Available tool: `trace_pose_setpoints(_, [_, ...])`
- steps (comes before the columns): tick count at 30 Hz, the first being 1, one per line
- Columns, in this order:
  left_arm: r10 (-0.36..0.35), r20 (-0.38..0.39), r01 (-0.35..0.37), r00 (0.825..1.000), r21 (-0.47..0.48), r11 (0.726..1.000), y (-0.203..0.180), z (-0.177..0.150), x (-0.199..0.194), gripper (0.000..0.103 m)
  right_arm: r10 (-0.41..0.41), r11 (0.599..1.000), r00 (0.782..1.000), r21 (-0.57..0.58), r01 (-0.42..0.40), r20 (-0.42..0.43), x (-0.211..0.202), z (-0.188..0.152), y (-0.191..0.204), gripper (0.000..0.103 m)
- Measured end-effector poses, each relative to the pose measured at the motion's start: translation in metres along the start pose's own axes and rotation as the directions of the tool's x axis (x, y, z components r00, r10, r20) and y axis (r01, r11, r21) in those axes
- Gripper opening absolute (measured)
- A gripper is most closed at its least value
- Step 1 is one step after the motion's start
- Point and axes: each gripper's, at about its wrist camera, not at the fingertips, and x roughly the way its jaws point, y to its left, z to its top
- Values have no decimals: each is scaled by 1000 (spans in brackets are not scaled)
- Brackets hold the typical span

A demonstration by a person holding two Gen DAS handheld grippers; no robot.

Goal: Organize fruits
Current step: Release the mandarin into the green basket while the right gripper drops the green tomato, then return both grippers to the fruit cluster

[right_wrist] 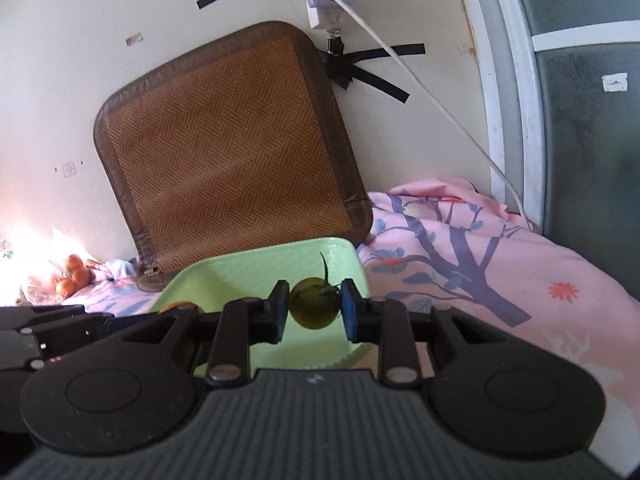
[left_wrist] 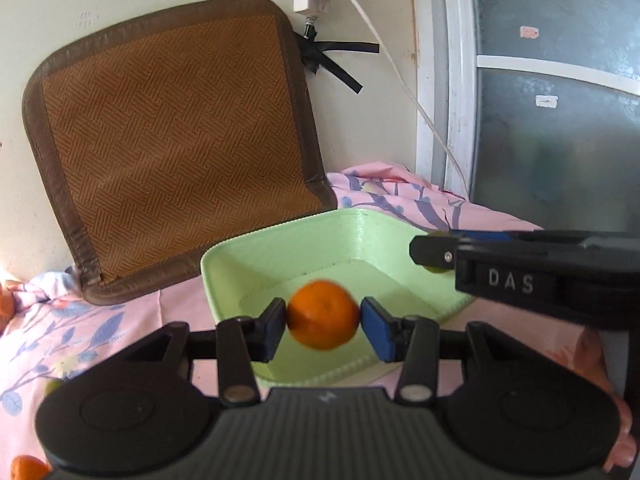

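My left gripper (left_wrist: 323,322) is shut on an orange mandarin (left_wrist: 323,316) and holds it over the near part of a light green tray (left_wrist: 360,232). My right gripper (right_wrist: 313,310) is shut on a small green fruit with a stem (right_wrist: 314,309) and holds it over the same tray (right_wrist: 256,264), near its right rim. The right gripper's body shows at the right edge of the left wrist view (left_wrist: 532,276). The left gripper's body shows at the lower left of the right wrist view (right_wrist: 44,332), with an orange sliver of the mandarin (right_wrist: 176,305) beside it.
The tray lies on a pink floral sheet (right_wrist: 480,264). A brown woven cushion (left_wrist: 172,136) leans on the wall behind it. Several mandarins (right_wrist: 72,276) lie at the far left; one more (left_wrist: 26,468) lies at the bottom left. A power strip and white cable (right_wrist: 332,0) hang above.
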Motion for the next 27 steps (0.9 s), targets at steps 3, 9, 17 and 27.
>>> trace_pose_setpoints(3, [31,16,-32,999,15,999,-1,0,0,62,0,1000,1000,-17,0,-8,1,-1,2,33])
trace_pose_setpoints(9, [61,63,-60,996,-15,998,4,-1,-32,62,-24,1000,999,-16,24,26,-5,-4,-2,33])
trace_pose_setpoints(17, [186,108,-171,977,-138,976,53,-51,-143,65,-69,997,990,41,64,119,-18,-4,-11,33])
trace_pose_setpoints(27, [426,-28,-420,904,-237,876,114,-111,-201,66,89,996,988,8,-91,122,-52,-17,42,33])
